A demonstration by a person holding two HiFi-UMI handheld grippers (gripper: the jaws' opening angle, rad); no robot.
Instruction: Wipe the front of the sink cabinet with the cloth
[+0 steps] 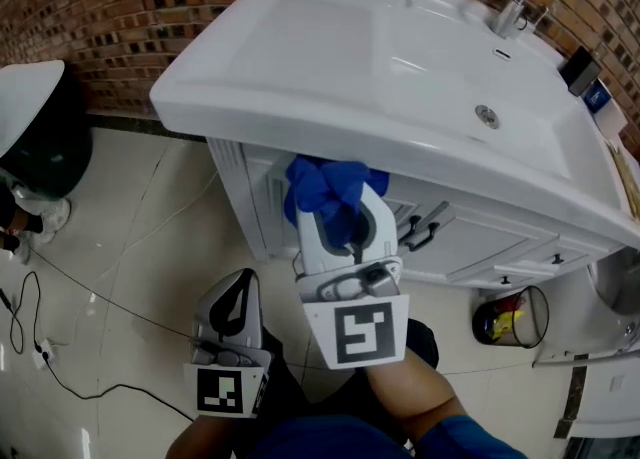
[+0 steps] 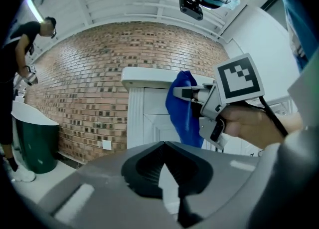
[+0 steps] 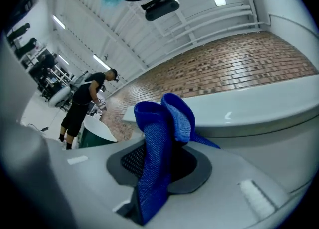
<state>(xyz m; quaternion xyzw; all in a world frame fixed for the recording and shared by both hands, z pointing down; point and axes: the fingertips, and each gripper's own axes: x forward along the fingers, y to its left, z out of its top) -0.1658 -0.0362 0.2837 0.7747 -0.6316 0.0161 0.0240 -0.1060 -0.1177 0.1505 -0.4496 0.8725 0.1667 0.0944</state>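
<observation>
The right gripper's [image 1: 348,222] jaws are closed on a bright blue woven cloth [image 3: 158,123]. The cloth is pinched between them, bunches up past the tips and hangs in a fold down one side. In the head view the bunched cloth sits at the upper left of the white panelled sink cabinet front [image 1: 470,242], just under the overhanging rim of the white ceramic basin [image 1: 330,57]. It appears to rest against the panel. A hand holds this gripper from below, and the gripper's cube with the square black-and-white marker [image 1: 358,332] faces the camera.

The left gripper [image 1: 232,309] is lower and to the left, apart from the cabinet. Its grey jaws are together with nothing between them. Its own view looks past the tips at the cabinet's left corner and the hanging cloth.

A black door handle [image 1: 425,237] shows on the cabinet front, to the right of the cloth. A chrome tap [image 1: 520,2] stands at the back of the basin, with a round drain [image 1: 487,115] below it.

Behind the cabinet runs a red-brown brick wall [image 1: 120,7]. A dark green bin with a white top [image 1: 35,127] stands to the left on the pale tiled floor [image 1: 120,237]. A thin black cable [image 1: 60,367] lies across the floor. A wire waste basket [image 1: 510,315] stands to the right of the cabinet. In the right gripper view a person in black [image 3: 82,106] stands well off beside the bin.
</observation>
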